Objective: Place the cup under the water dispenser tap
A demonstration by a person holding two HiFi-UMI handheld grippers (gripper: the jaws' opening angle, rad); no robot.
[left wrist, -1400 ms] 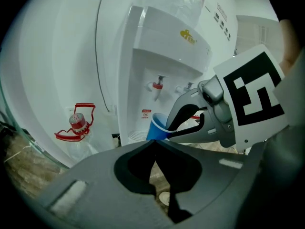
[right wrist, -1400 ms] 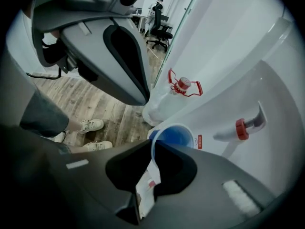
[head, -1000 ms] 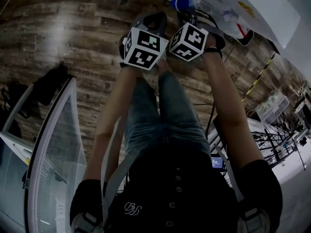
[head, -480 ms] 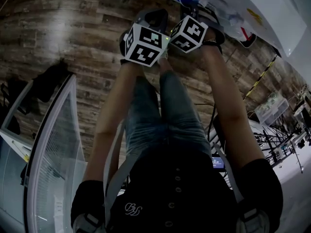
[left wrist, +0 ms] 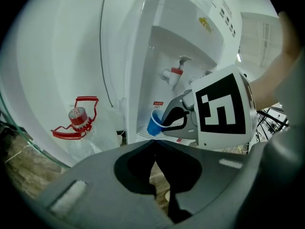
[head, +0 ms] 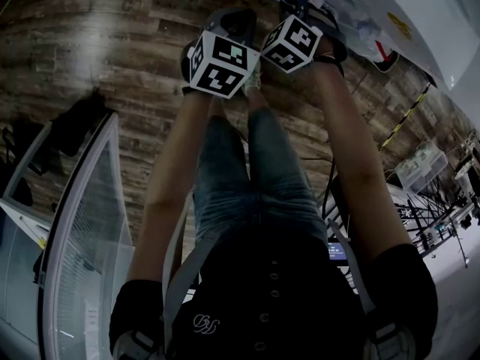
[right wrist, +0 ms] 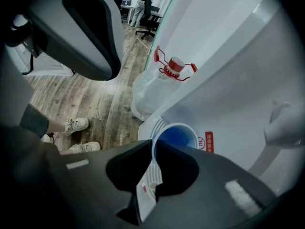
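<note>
Thin blue cup (right wrist: pixel 176 136) looks light and easily crushed; right tool (right wrist: pixel 153 149) pinches its rim wall, left tool (left wrist: pixel 153 144) closed, empty.

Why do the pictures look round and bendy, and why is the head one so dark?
Left gripper view: the wide lens bends the white water dispenser, corners black. Right gripper view: same bending, small blue plastic cup sharp. Head view: dim, glare on the brown wooden plank floor.
</note>
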